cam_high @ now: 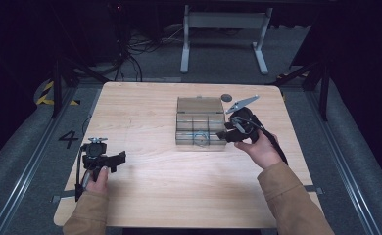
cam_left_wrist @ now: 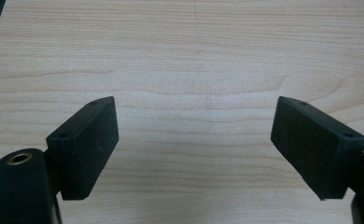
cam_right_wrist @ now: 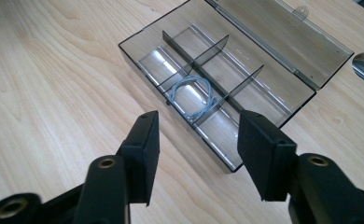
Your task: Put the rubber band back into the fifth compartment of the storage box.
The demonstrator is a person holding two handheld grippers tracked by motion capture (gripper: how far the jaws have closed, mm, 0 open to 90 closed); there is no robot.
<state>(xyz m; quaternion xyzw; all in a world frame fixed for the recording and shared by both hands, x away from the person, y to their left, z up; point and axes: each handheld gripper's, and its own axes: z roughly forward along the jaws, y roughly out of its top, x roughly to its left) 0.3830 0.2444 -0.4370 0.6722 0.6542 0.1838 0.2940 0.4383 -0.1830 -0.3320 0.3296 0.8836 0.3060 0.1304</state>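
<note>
Both claws are seen released, empty: left claw over bare bench, right claw near the organizer box. Coiled wire sits in a middle compartment; the open lid could be knocked by careless reach.

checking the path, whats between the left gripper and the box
Bare table lies between the left gripper and the box, as the high view shows.

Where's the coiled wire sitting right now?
The coiled wire lies in the middle compartment of the near row of the open clear box, just ahead of the right gripper; in the high view it is right of the table's centre.
</note>
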